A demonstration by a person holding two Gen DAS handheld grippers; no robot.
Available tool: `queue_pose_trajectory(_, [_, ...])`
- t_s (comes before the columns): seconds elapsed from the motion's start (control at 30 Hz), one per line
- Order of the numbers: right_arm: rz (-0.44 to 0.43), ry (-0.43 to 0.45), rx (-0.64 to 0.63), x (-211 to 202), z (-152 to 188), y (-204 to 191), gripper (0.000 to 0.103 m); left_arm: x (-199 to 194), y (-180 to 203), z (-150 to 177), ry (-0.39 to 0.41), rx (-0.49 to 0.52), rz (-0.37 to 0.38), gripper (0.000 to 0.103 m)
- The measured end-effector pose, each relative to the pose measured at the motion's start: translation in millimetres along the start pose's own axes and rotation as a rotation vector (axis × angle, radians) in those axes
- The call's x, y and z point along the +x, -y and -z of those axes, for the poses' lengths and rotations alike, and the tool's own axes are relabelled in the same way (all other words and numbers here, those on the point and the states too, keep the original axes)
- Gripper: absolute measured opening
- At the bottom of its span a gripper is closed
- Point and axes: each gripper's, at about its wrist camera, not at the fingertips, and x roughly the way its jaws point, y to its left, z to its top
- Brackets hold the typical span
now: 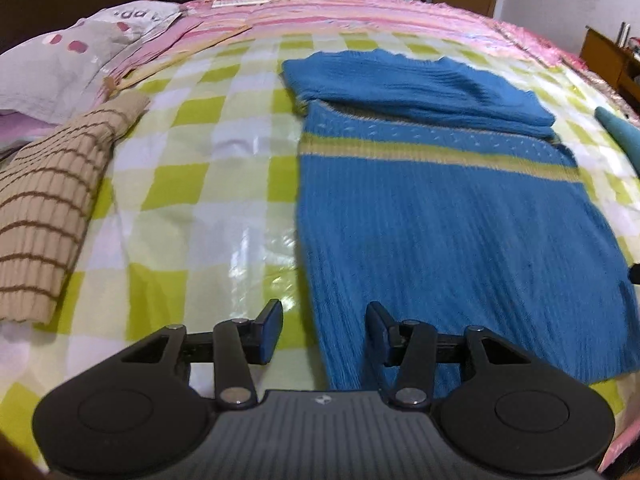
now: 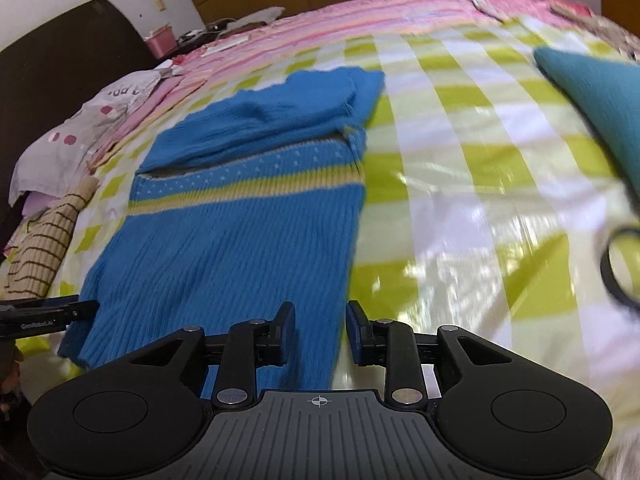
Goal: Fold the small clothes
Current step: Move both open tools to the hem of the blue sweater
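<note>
The blue ribbed knit sweater with a yellow-green chest stripe [image 1: 440, 216] lies flat on the bed w/ the green-and-white checked cover [image 1: 192, 184], hem edge nearest both cameras, sleeves already laid across its far (shoulder) end. The step in hand looks like gripping the hem to fold the body up toward that end.

Left gripper [image 1: 324, 332]: jaws spread, nothing between them yet; they straddle the sweater's left hem-side edge, one finger over the cover, one over knit. Right gripper [image 2: 320, 332]: jaws also spread, empty, straddling the sweater's right hem-side edge.

To do it well, IMO:
- Bring each gripper down at its own hem corner so the pinch takes both knit layers, not just the top one and not the slippery cover under it.
- Close both at approx. the same time, lift evenly, keep the hem taut between them so it doesn't sag mid-span.
- Carry the hem over to the folded sleeves, line up the side edges w/ those beneath, then release.
- Thick rib knit prob. springs back; press the fold flat.

Hard to tell:
- The hem corners themselves sit behind the gripper bodies in both views.
- Blur on the sweater's right edge, so its exact line is vague.
- Whether fingertips already touch fabric: can't say.
- A beige brown-striped knit garment [image 1: 44, 216] left of the sweater and a teal cloth item [image 2: 600, 100] to its right are both cut off by the frame.
- A black ring-shaped object [image 2: 618, 268] right of the sweater is blurred, unidentifiable.
</note>
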Motion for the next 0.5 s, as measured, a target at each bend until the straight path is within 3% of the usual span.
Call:
queue_pose_trajectory(0.2, [-0.034, -0.036, 0.052, -5, 18, 8, 0.031, -2, -7, 5, -0.03, -0.019, -0.038, 0.044])
queue_pose_trajectory(0.5, [-0.104, -0.073, 0.096, -5, 34, 10, 0.032, -2, -2, 5, -0.055, -0.013, 0.01, 0.044])
